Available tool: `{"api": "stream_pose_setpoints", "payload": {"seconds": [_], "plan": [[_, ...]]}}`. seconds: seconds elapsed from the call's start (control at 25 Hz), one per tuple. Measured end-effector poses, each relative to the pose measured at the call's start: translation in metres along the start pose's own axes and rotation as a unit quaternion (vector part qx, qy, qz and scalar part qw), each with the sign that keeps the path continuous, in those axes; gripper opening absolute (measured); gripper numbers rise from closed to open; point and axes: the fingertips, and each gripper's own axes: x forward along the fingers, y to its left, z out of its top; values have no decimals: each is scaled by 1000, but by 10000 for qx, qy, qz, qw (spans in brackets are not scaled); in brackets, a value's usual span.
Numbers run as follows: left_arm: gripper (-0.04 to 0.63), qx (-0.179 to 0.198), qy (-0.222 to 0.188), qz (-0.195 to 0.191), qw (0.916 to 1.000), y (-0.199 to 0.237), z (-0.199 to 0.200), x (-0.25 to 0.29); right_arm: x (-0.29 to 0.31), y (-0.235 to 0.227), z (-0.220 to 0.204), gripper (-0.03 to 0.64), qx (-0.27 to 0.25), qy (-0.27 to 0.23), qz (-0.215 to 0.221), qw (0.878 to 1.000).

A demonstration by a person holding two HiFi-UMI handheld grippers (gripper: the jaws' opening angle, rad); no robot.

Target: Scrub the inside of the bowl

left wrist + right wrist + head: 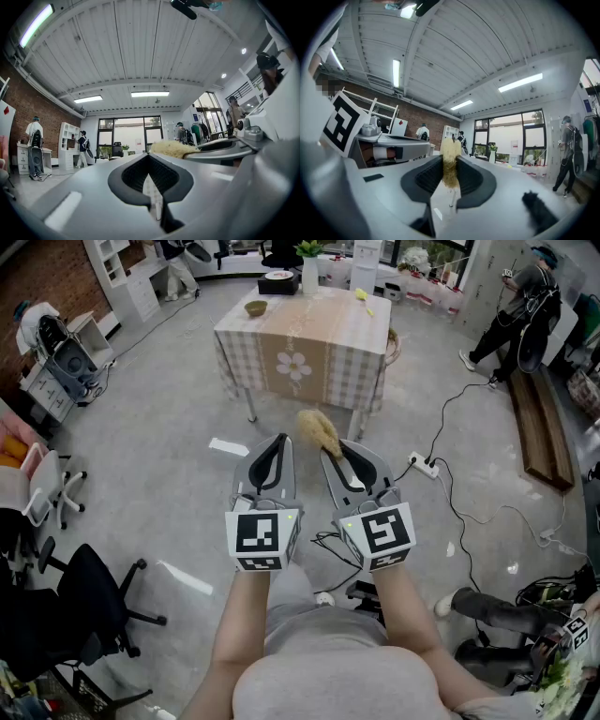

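The bowl (255, 307) stands on the table (319, 334), well ahead of both claws and apart from them, a little to the left of the left claw (278, 442). The right claw (330, 451) is closed on a scrubber (319, 432), and its yellow fibres stick out beyond the tips. The left claw, just beside it, has its jaws together with nothing between them. Both hang over the floor (169, 474).

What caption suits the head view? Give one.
Right gripper holds a scrubber, left gripper shut and empty; bowl on table ahead.
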Motion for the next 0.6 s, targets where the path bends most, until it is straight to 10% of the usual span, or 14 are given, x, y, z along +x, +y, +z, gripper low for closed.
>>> {"api": "stream_pose_setpoints", "payload": {"seconds": [0.6], "plan": [[5, -27, 55, -100, 9999, 72, -11, 90, 112, -36, -8, 84, 116, 146, -104, 9998]]}}
